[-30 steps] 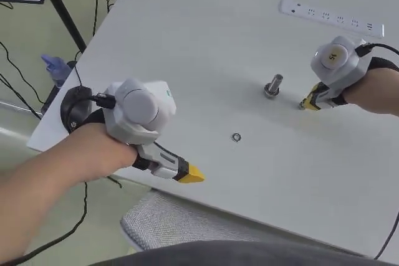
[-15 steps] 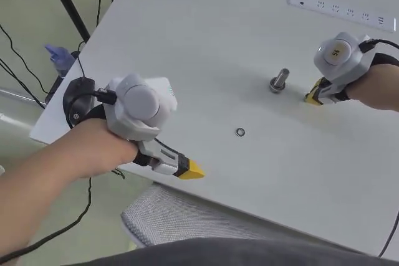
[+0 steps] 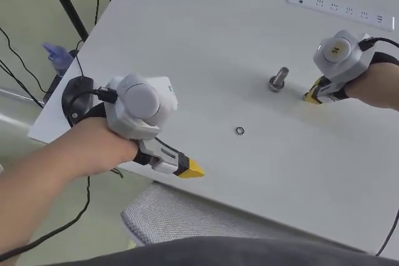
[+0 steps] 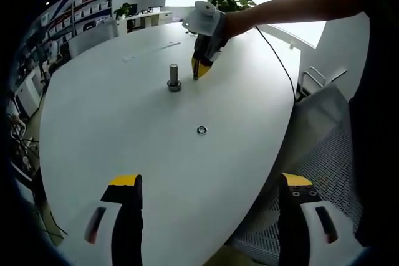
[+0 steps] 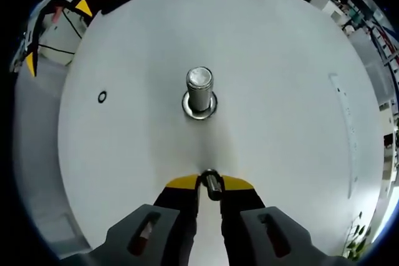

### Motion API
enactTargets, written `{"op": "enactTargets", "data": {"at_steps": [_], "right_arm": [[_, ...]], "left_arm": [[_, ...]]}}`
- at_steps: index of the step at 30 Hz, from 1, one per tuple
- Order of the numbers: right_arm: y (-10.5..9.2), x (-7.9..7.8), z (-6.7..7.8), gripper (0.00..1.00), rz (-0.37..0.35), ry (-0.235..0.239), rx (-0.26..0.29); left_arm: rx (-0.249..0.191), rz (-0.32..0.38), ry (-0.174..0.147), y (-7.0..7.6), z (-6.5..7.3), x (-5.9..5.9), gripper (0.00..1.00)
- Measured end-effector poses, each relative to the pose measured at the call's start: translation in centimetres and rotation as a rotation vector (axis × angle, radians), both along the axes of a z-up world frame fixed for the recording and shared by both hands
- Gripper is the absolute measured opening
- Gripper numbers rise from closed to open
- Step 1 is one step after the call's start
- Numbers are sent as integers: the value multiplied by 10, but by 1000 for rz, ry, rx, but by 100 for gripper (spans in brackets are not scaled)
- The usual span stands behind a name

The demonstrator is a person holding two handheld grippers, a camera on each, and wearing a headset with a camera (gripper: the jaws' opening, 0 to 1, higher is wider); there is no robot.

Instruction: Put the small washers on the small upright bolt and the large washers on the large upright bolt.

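A large upright bolt (image 3: 278, 79) stands on the white table (image 3: 206, 48), with a washer around its base (image 5: 199, 105). A small washer (image 3: 240, 131) lies flat nearer the front. My right gripper (image 3: 312, 96) rests just right of the large bolt, shut on a small metal bolt (image 5: 211, 182) that stands on the table between its yellow tips (image 5: 181, 183). My left gripper (image 3: 189, 169) hovers over the table's front edge. Its jaws stand wide apart and empty (image 4: 210, 182), pointing toward the small washer (image 4: 202, 130) and the large bolt (image 4: 174, 78).
A white power strip (image 3: 340, 12) lies at the table's far right. A grey mesh chair (image 3: 181, 222) sits below the front edge. Cables and a black stand (image 3: 68, 10) are on the floor to the left. Open table surface surrounds the bolt and washer.
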State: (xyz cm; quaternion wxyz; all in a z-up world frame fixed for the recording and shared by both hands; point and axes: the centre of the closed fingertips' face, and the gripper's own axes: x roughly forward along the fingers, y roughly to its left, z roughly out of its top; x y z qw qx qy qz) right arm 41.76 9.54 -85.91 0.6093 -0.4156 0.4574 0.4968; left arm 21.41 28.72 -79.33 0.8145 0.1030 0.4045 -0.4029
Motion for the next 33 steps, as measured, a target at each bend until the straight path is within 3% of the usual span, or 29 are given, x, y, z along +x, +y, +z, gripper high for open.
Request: {"op": "enactTargets", "data": {"at_steps": [10, 19, 33], "right_arm": [[6, 2, 5, 28, -22, 21, 39], [3, 7, 12, 30, -9, 17, 40], [6, -2, 50, 33, -22, -25, 62]], "left_arm": [[1, 3, -1, 2, 0, -3, 90], [-1, 1, -7, 3, 3, -4, 90], [10, -41, -34, 0, 16, 1, 90]]}}
